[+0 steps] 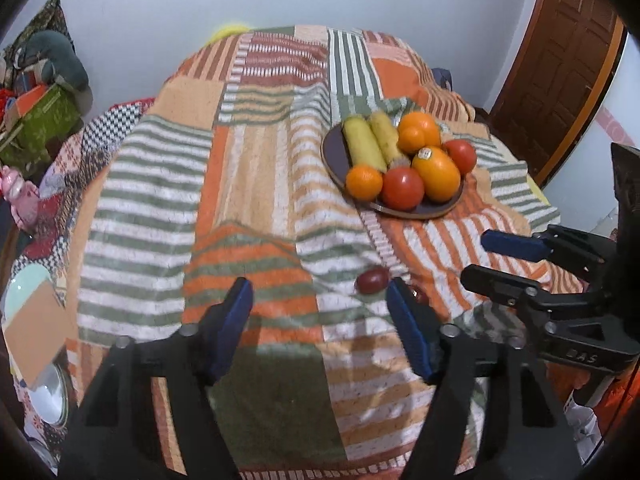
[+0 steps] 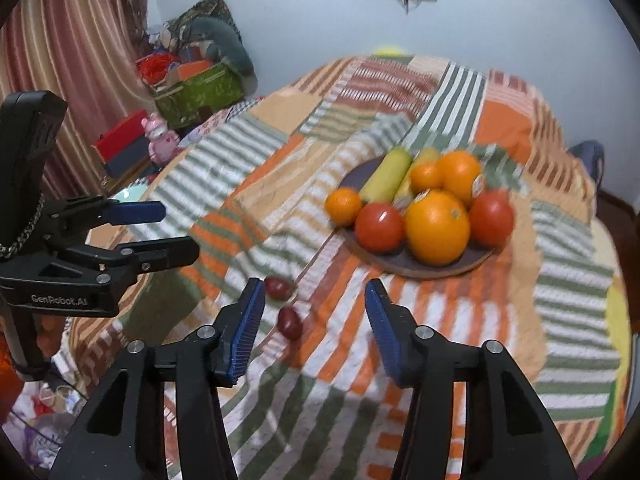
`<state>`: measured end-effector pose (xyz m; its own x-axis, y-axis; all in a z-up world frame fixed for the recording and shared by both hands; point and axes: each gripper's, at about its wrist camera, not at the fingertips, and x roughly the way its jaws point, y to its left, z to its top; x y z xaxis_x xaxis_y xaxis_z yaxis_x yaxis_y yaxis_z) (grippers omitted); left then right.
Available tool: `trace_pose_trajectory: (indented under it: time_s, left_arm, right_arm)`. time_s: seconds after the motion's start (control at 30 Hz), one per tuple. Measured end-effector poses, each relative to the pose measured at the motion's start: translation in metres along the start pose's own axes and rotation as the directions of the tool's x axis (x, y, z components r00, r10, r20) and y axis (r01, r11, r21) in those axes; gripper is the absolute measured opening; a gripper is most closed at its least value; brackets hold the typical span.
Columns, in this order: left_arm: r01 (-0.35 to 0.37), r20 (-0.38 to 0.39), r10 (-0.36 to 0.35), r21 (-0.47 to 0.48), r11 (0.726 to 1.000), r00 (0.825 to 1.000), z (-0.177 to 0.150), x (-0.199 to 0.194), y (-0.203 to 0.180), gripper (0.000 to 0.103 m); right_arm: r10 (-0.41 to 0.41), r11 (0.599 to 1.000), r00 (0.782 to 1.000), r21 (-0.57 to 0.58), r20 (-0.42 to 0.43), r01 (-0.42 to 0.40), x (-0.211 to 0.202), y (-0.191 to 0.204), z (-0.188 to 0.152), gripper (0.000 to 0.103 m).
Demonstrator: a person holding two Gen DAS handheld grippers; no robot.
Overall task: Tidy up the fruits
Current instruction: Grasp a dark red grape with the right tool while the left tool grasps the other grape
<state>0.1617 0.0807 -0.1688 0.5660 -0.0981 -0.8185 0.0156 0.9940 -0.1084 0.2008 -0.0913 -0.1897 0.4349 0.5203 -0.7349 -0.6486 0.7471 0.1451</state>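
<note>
Hovering: both hand-held grippers, left (image 1: pixel 320 300) & right (image 2: pixel 316 300), part-open, empty.

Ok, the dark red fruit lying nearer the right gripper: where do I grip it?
Probably across the narrow middle of the nearer dark red fruit, coming from above: it is a small oval lying alone on the striped cloth, its long axis roughly toward the camera. The right gripper is open and empty.

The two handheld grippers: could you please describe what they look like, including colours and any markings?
Both are black plastic. The left gripper and right gripper each have two fingers faced with ribbed blue pads, joined by silver pivot pins. The left gripper's body reads "GenRobot.AI" in the right wrist view, where a braided cord hangs beside it.
</note>
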Motion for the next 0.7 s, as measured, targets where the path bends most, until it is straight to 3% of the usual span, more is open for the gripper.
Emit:
trace_pose_trajectory:
  time_s: [0.07,0.17,0.3,0.4,0.47,0.7]
  left_arm:
    - [0.016,-0.019,-0.016,-0.004,1.0,1.0,-0.004,0.005,0.002,0.051]
    - [0.027,-0.028,-0.027,0.002,1.0,0.999,-0.009,0.01,0.001,0.047]
    - [0.046,-0.039,-0.046,0.021,0.999,0.998,-0.011,0.014,-0.003,0.038]
    - [0.054,-0.046,-0.052,0.035,0.998,0.998,-0.011,0.019,-0.006,0.037]
    - [0.06,-0.053,-0.058,0.044,0.997,0.997,-0.009,0.023,-0.009,0.037]
    - [0.089,-0.086,-0.083,0.063,0.994,0.993,-0.002,0.042,-0.021,0.037]
  right_arm:
    - [0.02,1.0,0.999,0.003,-0.038,-0.02,0.011,0.002,-0.004,0.035]
    - [0.023,1.0,0.997,-0.01,-0.079,-0.023,0.023,0.008,-0.009,0.03]
    - [0.016,0.999,0.993,-0.029,-0.118,-0.019,0.038,0.013,-0.011,0.03]
    - [0.003,0.998,0.991,-0.055,-0.137,-0.011,0.047,0.017,-0.011,0.028]
    - [0.009,0.998,0.988,-0.064,-0.152,-0.018,0.051,0.018,-0.012,0.017]
    - [0.021,0.998,0.991,-0.062,-0.13,-0.029,0.043,0.014,-0.012,0.017]
